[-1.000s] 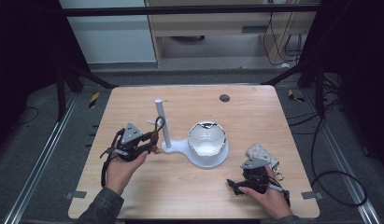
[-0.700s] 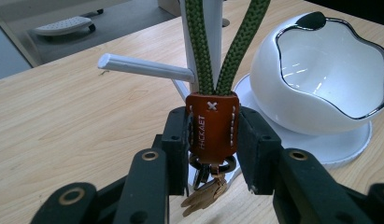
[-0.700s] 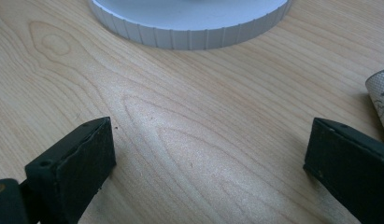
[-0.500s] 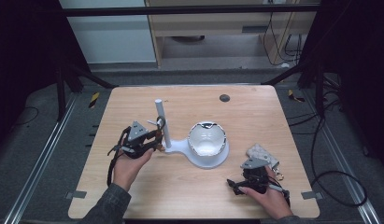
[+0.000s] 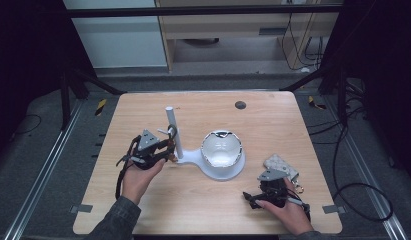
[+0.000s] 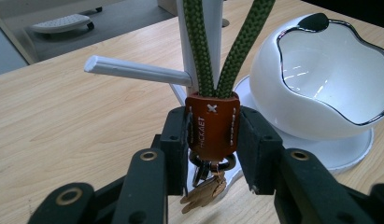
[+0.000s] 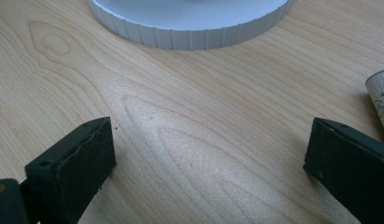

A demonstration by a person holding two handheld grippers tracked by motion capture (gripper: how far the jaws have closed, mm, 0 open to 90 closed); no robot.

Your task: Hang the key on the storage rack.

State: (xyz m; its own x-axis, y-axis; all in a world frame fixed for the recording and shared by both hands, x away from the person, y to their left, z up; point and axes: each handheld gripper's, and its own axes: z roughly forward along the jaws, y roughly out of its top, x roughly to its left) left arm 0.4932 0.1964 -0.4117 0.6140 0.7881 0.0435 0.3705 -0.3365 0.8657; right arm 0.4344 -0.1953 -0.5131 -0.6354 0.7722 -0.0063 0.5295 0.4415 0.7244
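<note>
Pale wood-grain desk carries a white plastic stand, a flat base with a tall upright post at one end and a white glossy bowl with a chrome wavy rim at the other. From the post a short white peg sticks out sideways, roughly level, its free end pointing left in the left gripper view.

That peg looks to be what the coming move turns on. The left gripper has its jaws closed tight on the brown leather tab of a keychain with a green braided cord loop; small brass keys hang below the tab. The loop's long axis runs upward from the jaws and lies right in front of the post, just beside the peg's root, so the peg's free end lies off to the loop's side. Whether the cord is already over the peg I cannot tell: the loop's top is cut off by the frame edge.

The left gripper is plainly the nearer one. The right gripper rests low near the desk's front edge, well apart from the stand, its jaws wide open with nothing between them but bare wood; a light patterned cloth pouch lies just beside it, hard to make out.
</note>
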